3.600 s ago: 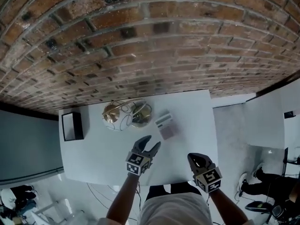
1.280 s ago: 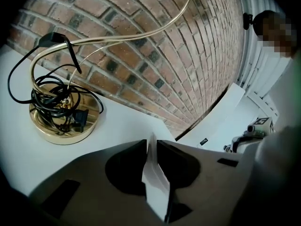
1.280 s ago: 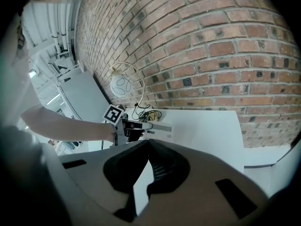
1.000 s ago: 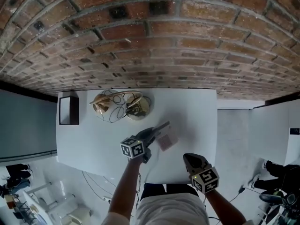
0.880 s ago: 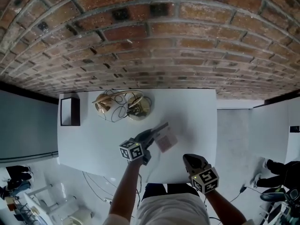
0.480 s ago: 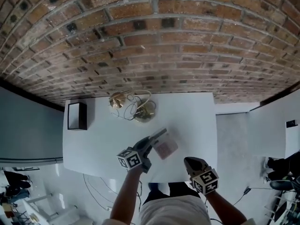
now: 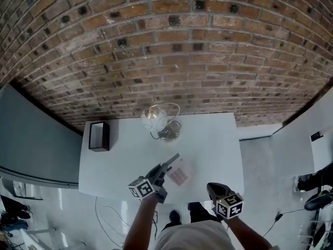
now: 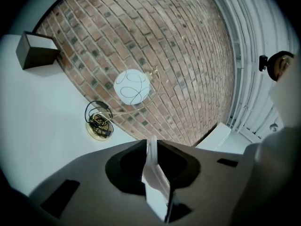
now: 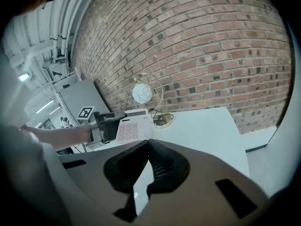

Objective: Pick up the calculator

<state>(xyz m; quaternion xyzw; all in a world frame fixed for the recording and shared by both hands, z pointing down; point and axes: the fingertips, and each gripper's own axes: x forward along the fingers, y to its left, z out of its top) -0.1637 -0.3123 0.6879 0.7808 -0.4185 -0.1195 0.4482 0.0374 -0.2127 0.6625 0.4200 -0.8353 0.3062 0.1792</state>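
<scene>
White table bears one lamp, one box; left claw grips one calculator.

Lamp standing ahead of left gripper, blocking forward path; held calculator sticking out to its right. Black box sitting well left. Brick wall closing off far side. Bare table lying free ahead of right gripper.

1. Shows a red-brown brick wall across the whole far side.
2. Shows a white rectangular table set along that wall.
3. Places a black open-topped rectangular box at the table's far left corner.
4. Places a lamp with a white globe shade inside a thin gold hoop, on a round brass base with black cord, near the far edge, well apart from the box.
5. Shows a flat grey panel left of the table.
</scene>
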